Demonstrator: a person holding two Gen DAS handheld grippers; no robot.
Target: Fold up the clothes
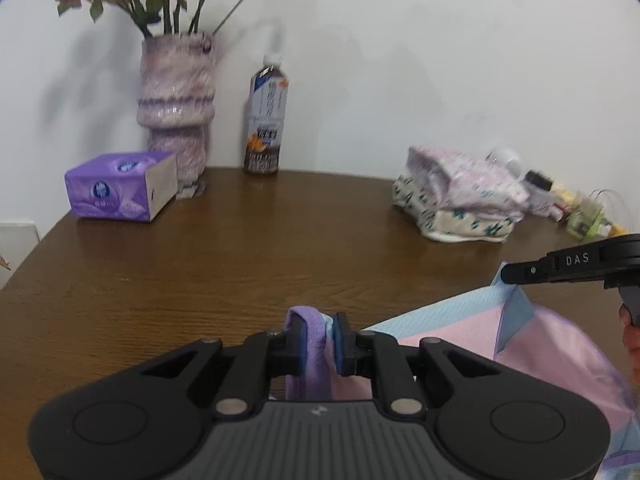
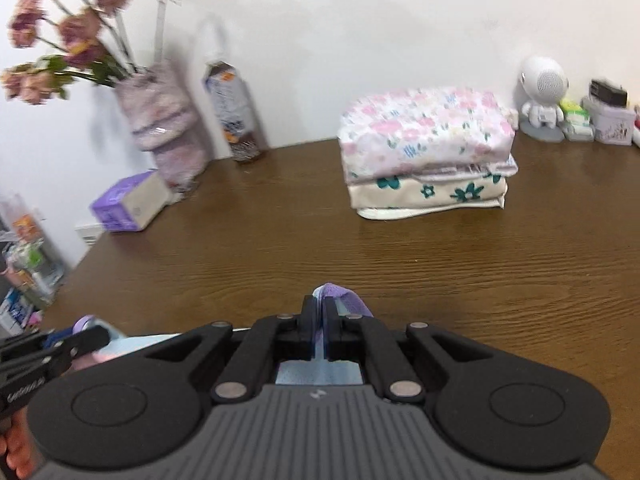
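Observation:
A pastel garment [image 1: 532, 344] in pink, light blue and purple hangs stretched between both grippers above the brown table [image 1: 240, 248]. My left gripper [image 1: 318, 340] is shut on a bunched purple and blue edge of it. My right gripper [image 2: 319, 320] is shut on another edge, where purple and blue cloth [image 2: 340, 294] pokes out past the pads. In the left wrist view the right gripper [image 1: 508, 274] comes in from the right and pinches a blue corner. The left gripper [image 2: 96, 334] shows at the lower left of the right wrist view, with a hand behind it.
A stack of folded floral clothes [image 2: 426, 152] lies at the back right of the table. A vase of flowers [image 1: 176, 108], a drink bottle [image 1: 266, 116] and a purple tissue box [image 1: 120, 186] stand at the back left. A white figurine [image 2: 542, 92] and small boxes [image 2: 608, 120] line the wall.

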